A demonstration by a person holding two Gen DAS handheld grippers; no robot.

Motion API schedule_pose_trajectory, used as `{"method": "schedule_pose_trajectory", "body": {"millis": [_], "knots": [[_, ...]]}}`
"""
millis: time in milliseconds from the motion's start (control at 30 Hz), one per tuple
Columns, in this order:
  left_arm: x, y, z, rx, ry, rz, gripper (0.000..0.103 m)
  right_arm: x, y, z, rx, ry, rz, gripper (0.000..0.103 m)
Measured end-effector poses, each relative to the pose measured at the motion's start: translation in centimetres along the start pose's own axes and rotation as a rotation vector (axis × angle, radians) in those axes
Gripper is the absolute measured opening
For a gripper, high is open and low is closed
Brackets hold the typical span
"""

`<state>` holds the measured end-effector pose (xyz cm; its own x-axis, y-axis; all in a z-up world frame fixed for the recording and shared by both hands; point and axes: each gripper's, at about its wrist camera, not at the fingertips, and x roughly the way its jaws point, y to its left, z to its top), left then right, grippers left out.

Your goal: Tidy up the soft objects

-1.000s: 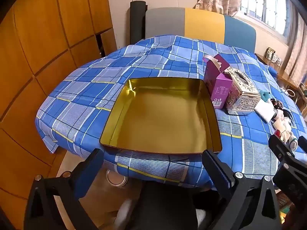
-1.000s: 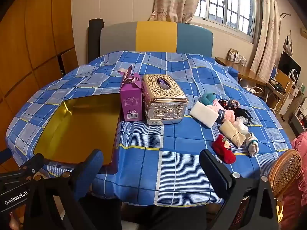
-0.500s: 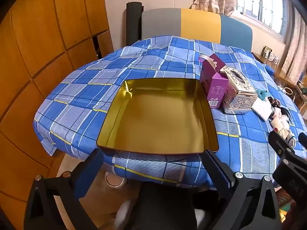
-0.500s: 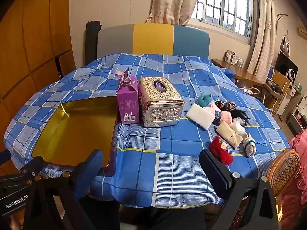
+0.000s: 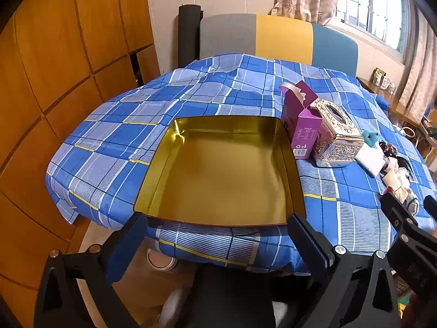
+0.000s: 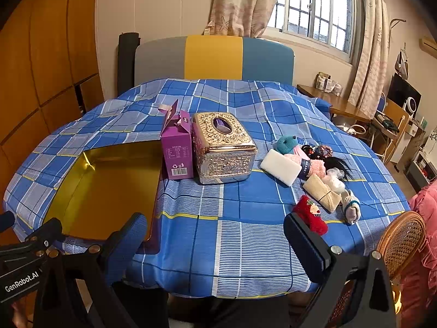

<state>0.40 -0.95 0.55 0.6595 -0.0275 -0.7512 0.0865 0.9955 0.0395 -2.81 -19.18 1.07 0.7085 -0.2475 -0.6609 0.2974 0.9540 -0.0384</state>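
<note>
Starting well means choosing the nearest piece first: the red sock (image 6: 311,214) lies just ahead of the right hand-held gripper (image 6: 215,235), whose jaws stand wide apart and empty. Other soft things (image 6: 306,164) cluster on the counter's (image 6: 245,240) right, well apart from the gold tray (image 5: 224,175). The left hand-held gripper (image 5: 218,232), likewise spread and empty, hovers at the tray's near rim.

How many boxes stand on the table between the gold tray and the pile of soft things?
2: a purple carton beside the tray, and a silver tissue box touching it, nearer the soft pile.
</note>
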Motion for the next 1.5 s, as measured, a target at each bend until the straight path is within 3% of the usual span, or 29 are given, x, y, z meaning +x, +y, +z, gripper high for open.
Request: {"method": "schedule_pose_trajectory", "body": {"millis": [1500], "knots": [[0.68, -0.87, -0.5, 0.028, 0.016, -0.01, 0.103, 0.19, -0.5, -0.24, 0.013, 0.004, -0.023, 0.102]]}}
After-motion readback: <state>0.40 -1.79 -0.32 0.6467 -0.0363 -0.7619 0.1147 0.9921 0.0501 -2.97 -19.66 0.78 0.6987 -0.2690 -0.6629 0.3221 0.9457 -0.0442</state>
